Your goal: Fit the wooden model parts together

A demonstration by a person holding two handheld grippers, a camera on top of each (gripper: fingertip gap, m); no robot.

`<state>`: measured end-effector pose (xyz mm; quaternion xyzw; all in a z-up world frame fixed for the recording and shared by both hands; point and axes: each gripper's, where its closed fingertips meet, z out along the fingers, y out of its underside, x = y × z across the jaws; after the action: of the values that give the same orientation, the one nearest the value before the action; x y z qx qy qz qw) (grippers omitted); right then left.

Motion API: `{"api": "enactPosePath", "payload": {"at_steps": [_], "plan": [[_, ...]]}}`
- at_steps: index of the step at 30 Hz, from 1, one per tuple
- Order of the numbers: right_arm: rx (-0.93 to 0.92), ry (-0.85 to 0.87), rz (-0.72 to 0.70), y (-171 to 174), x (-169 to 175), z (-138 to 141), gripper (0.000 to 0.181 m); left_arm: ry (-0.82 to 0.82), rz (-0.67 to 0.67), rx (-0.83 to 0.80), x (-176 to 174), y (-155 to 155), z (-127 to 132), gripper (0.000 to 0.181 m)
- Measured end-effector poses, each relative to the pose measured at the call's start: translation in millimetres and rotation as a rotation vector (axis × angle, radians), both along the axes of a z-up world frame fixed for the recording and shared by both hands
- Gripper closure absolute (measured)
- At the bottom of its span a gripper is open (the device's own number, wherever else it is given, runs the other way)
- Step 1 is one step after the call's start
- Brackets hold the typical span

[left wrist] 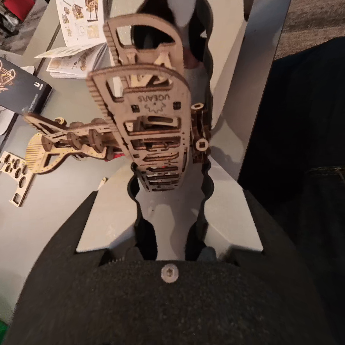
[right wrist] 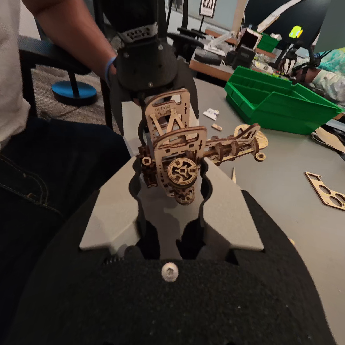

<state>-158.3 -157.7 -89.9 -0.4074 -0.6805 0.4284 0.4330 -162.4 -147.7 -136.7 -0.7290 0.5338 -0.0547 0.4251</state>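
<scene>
Both tools, left point(left wrist: 169, 179) and right point(right wrist: 169, 168), clamped on largely built wooden model point(left wrist: 149, 119); punched sheet point(right wrist: 328, 192) spare on bench point(right wrist: 280, 214).

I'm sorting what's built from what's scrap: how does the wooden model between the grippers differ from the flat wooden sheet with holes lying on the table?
The wooden model is a built-up piece with plates, a long arm and a wheel; the punched sheet is one flat board with empty oval cutouts. The model stands between both grippers' fingers; the sheet lies untouched on the grey table. Both are pale laser-cut wood.
</scene>
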Motion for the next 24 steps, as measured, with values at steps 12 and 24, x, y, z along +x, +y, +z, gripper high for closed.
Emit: {"api": "enactPosePath", "payload": {"at_steps": [12,24], "plan": [[0.223,-0.324,-0.160,14.5,8.3,-3.2,0.099,0.182,0.093,-0.065,-12.0,6.0,-1.7,0.116],[0.384,-0.341,-0.144,-9.3,6.4,5.9,0.096,0.429,0.041,-0.055,-12.9,-5.2,4.2,0.115]]}}
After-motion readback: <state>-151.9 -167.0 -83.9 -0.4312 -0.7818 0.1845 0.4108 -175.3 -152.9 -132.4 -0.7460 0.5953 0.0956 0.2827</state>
